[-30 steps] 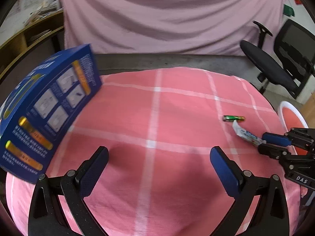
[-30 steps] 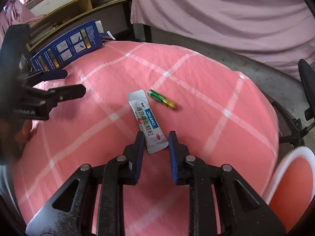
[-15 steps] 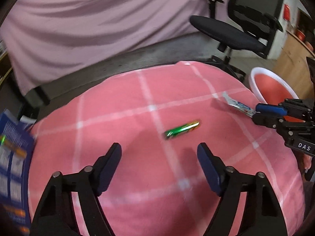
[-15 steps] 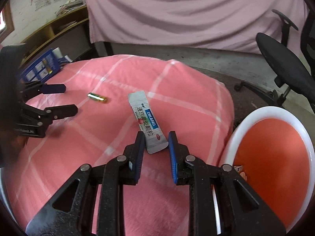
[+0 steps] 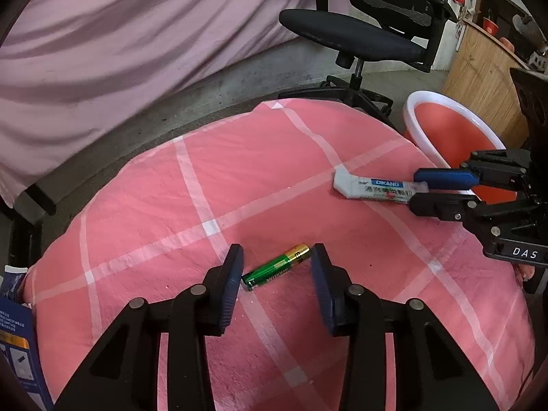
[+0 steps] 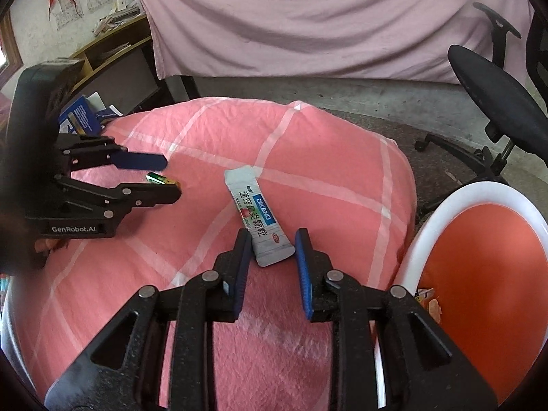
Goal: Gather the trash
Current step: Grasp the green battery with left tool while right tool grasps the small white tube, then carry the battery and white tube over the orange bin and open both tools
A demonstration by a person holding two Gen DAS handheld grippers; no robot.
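Pink drape [image 5: 120, 34] hangs ahead over grey floor [image 6: 359, 96]. Black office chair [image 5: 359, 34] ahead-right; wooden shelving [image 6: 113, 41] far left

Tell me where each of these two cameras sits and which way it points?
Left wrist: sits on the left gripper, looking along its fingers at a battery lying between them.
Right wrist: sits on the right gripper, looking along its fingers at a sachet; an orange bin stands to its right.
Shared: both show the battery, sachet, bin, pink cloth and the other gripper.
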